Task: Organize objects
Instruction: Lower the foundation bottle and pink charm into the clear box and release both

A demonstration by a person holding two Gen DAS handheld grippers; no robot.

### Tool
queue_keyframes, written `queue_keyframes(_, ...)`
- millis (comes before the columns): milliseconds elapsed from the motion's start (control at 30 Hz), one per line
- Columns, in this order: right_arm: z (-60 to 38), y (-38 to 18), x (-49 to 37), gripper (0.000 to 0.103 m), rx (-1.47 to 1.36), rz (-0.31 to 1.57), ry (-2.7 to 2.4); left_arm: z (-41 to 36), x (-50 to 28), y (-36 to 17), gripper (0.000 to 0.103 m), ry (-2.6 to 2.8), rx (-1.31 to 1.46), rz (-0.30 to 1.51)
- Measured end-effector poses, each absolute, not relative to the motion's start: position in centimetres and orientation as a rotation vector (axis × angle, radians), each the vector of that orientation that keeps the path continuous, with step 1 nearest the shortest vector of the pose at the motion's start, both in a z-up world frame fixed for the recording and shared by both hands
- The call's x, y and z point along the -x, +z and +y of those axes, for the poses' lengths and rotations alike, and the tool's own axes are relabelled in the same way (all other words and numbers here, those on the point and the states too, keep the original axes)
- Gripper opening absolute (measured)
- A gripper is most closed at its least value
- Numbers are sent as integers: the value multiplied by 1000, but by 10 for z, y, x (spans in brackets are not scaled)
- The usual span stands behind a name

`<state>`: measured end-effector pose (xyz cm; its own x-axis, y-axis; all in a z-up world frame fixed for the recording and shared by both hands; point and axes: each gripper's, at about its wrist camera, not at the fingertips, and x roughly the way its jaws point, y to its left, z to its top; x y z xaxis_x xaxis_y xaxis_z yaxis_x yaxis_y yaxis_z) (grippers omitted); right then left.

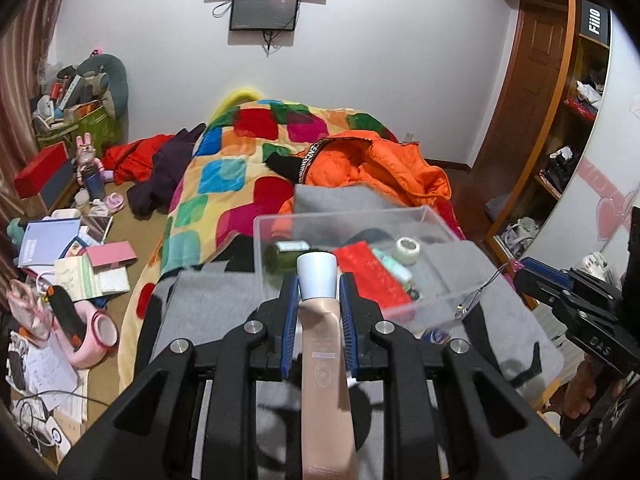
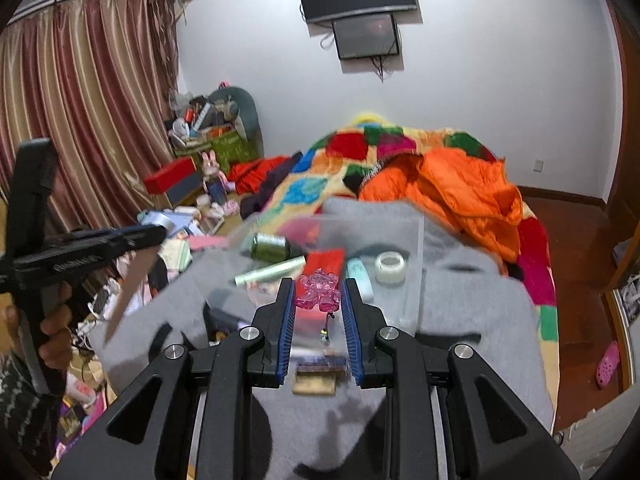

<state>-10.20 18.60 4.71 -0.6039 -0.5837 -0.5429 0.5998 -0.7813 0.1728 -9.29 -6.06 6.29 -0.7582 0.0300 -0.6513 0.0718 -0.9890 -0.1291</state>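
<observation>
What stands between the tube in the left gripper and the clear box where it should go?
Nothing visible. The left gripper holds the tube just before the near wall of the clear box, which is open on top. Inside lie a red packet and a tape roll.

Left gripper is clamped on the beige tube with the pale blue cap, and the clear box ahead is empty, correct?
Not empty. The left wrist view shows the clear box holding a red packet, a tape roll and a green bottle. The left gripper does clamp the beige tube.
</observation>
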Motion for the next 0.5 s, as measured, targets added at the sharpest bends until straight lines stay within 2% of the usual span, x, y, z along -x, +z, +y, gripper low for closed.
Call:
queue_keyframes(267, 173, 71, 120, 21, -698, 23, -2376, -53, 143, 61, 20, -2918, -1166, 236)
queue_keyframes(500, 151, 46, 149, 21, -794, 88, -2370, -46, 188, 34, 20, -2861, -1362, 220)
